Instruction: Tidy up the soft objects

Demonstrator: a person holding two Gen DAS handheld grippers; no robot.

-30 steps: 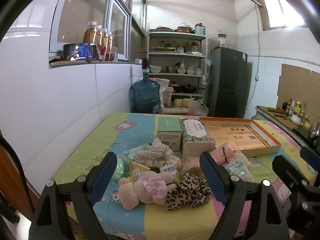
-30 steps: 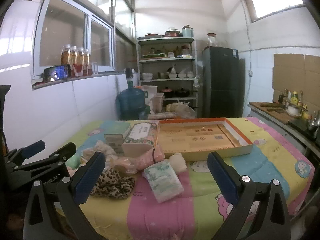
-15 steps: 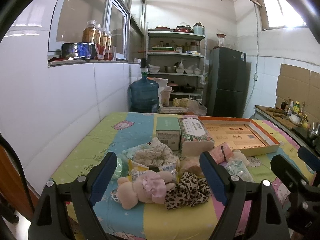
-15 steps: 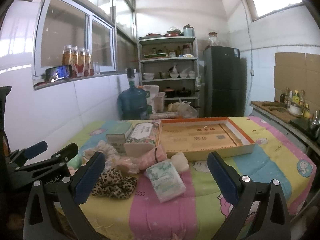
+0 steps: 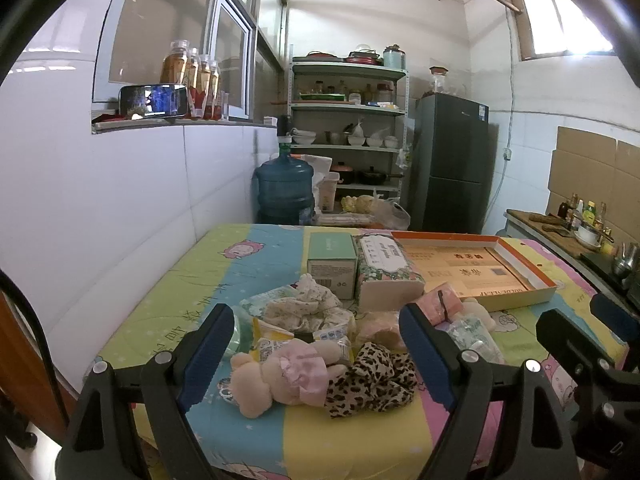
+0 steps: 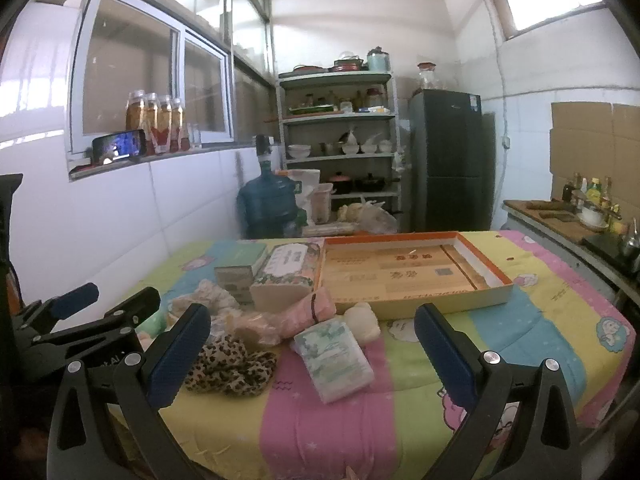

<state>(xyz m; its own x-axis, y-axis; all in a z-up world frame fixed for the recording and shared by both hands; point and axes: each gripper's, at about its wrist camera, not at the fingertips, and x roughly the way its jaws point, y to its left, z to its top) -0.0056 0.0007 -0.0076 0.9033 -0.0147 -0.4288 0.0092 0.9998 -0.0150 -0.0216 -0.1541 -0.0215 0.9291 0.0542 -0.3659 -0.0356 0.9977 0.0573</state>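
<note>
Left wrist view: left gripper (image 5: pixel 316 344) wide open, empty, above plush doll (image 5: pixel 280 376) & leopard cloth (image 5: pixel 372 376). Right gripper (image 6: pixel 312 344) wide open, empty too.

- The right claw (image 6: pixel 312 350) hangs above the near edge of the table (image 6: pixel 540 344), which wears a pastel striped cartoon cloth; its blue-padded jaws stand wide apart with nothing between them.
- Between the jaws lies a white-and-green plastic-wrapped soft pack (image 6: pixel 334 358).
- At its 9 o'clock sits a leopard-print fabric piece (image 6: pixel 232 368); at its 1 o'clock, touching, a small white plush lump (image 6: pixel 363 322).
- A pink rolled cloth (image 6: pixel 306 312) lies at the pack's 11 o'clock.
- A shallow orange-rimmed cardboard tray (image 6: pixel 408 276) lies toward 12 o'clock, just beside a floral tissue pack (image 6: pixel 286 276).
- The left claw (image 6: pixel 86 314) shows at 9 o'clock, open.
</note>
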